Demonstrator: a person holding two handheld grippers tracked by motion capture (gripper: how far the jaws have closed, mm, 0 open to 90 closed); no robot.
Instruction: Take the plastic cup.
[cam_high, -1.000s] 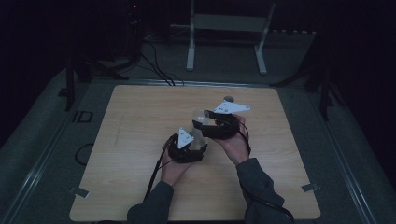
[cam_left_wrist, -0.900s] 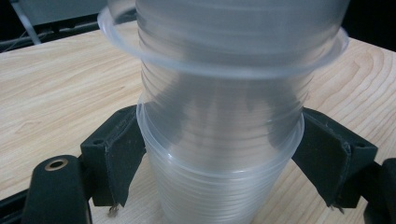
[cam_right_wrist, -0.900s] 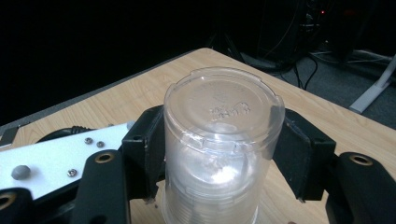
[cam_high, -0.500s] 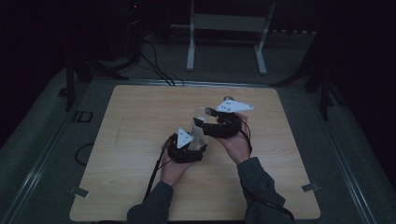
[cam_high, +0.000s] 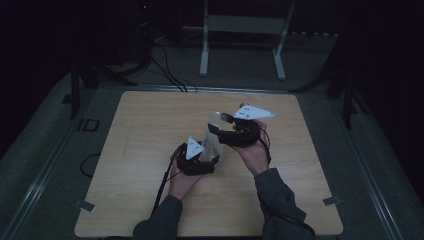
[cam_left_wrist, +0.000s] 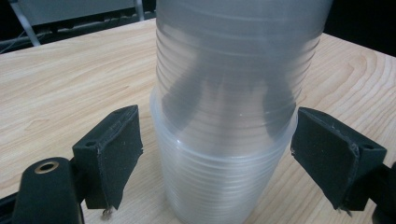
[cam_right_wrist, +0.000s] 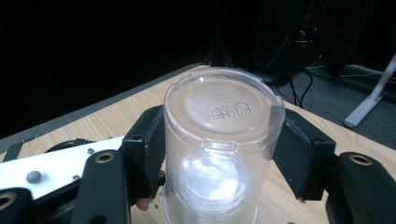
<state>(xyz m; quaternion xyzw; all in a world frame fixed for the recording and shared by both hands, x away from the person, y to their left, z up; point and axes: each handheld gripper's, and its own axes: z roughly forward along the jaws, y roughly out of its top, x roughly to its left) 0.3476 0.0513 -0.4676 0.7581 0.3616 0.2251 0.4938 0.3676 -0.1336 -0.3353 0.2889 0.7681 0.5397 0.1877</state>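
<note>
Item: stack of clear plastic cups (cam_high: 214, 135), ribbed walls, nested one inside another, bases upward; position: held above the middle of the wooden table (cam_high: 150, 125), between the two grippers; contents: further cups of the same kind nested within, nothing else visible through the walls; the number of cups cannot be told.

Upper cup (cam_right_wrist: 219, 135): flat base facing the right gripper view, embossed lettering and a small emblem on it, too small to read; a second round base shows through the wall lower down inside it.

Lower cups (cam_left_wrist: 219, 177): in the left gripper view a wider rim rings the stack about halfway down, the narrower ribbed upper part rising out of it; the grain of the table shows behind.

Left gripper (cam_left_wrist: 217, 163): jaws spread wide, having just been opening; the stack stands between them, with a gap between each pad and the cup wall, so no pinch; in the high view the left gripper sits at the lower end of the stack, carried in the person's left hand (cam_high: 182, 180).

Right gripper (cam_right_wrist: 223, 151): a black jaw on each side of the upper cup; the left pad lies against the wall, the right pad close to it, with a sliver of table showing at its lower edge; reads as pinching the cup near its base; carried in the right hand (cam_high: 255, 152), palm up.

Surroundings: dark room; white metal stand (cam_high: 242, 40) and cables (cam_high: 167, 70) on the grey floor beyond the table.
</note>
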